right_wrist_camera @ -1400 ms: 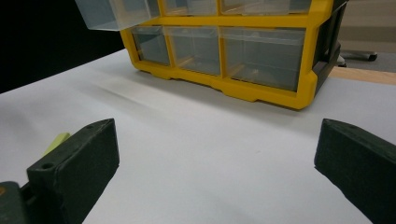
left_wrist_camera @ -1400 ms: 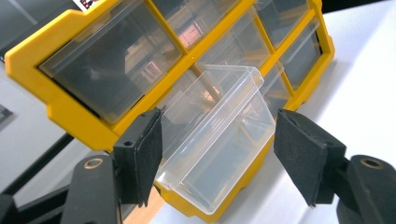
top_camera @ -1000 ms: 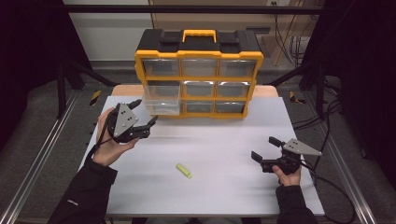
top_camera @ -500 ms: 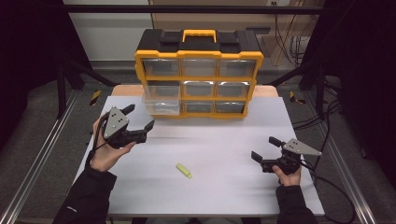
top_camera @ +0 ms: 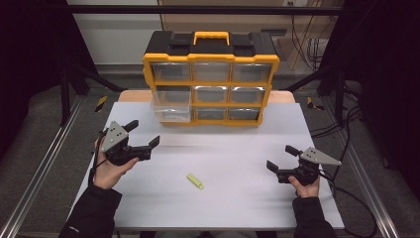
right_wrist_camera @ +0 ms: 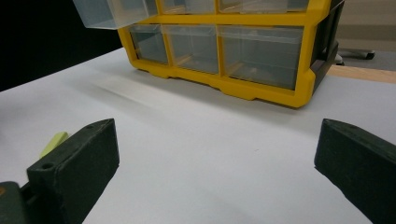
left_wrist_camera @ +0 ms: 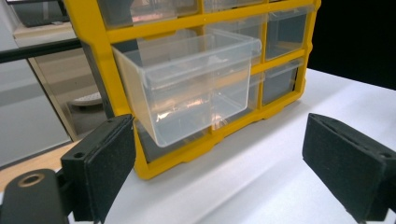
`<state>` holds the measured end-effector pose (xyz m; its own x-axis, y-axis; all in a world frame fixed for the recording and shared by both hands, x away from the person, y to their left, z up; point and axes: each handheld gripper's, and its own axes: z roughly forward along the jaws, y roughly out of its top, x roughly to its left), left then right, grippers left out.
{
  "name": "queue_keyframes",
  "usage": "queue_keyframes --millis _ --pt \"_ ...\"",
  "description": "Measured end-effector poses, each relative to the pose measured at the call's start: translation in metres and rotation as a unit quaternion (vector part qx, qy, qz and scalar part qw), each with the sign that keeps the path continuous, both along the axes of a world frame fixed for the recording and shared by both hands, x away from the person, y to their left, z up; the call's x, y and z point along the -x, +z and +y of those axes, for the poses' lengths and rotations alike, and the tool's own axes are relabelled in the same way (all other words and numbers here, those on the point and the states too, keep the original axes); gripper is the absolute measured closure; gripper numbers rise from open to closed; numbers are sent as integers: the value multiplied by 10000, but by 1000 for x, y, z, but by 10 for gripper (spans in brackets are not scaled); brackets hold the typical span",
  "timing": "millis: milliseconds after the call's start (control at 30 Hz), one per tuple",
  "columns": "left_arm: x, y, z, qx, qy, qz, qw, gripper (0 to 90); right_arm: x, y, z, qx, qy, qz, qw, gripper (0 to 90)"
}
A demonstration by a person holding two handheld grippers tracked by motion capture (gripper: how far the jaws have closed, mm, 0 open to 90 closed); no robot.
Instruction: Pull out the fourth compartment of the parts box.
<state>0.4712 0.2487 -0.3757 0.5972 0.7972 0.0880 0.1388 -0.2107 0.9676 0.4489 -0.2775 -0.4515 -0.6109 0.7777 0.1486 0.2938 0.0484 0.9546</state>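
On a white table (top_camera: 247, 148), seen from above the person's side, we find a yellow and black organizer (top_camera: 210, 79) standing upright at the far edge, its face of clear drawers turned toward the person. One clear drawer (top_camera: 171, 104), in the left column of the middle row, is pulled partway out and juts beyond the frame; the others sit flush. It looks empty in the left gripper view, where it (left_wrist_camera: 191, 84) fills the middle of the scene just ahead of the jaws.

Our left gripper (top_camera: 143, 141) hovers just in front of that drawer, a little to its left and apart from it. Its jaws have just been opening and now stand wide, with nothing between them. We judge the drawer was drawn out to receive something, and the jaws are spread because the pull is done.

Nearer the person, roughly midway between the two hands, a small yellow-green piece (top_camera: 195, 181) lies flat on the table, touching nothing. It looks like the thing meant for the open drawer, though that is our guess.

Our right gripper (top_camera: 282, 161) rests low on the right side of the table, well apart from the organizer, jaws also wide and empty, pointing leftward. In its own view the yellow-green piece (right_wrist_camera: 53, 142) peeks out beside one jaw.
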Motion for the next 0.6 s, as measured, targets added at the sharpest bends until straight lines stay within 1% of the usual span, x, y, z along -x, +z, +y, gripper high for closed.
queue_keyframes --millis 67,333,400,467,600 --pt "1 -4 3 15 19 24 10000 91 0 0 0 4 -1 4 10000 5" --pt "6 -22 16 267 118 184 9994 58 0 0 1 15 61 53 10000 5" --pt "7 -26 19 245 141 198 9994 50 -1 0 1 35 70 79 9999 5" --pt "9 -29 21 273 141 217 9993 45 -1 0 2 68 99 83 9999 5" --pt "12 -35 27 399 105 269 9988 40 -1 1 5 127 141 94 9998 5"
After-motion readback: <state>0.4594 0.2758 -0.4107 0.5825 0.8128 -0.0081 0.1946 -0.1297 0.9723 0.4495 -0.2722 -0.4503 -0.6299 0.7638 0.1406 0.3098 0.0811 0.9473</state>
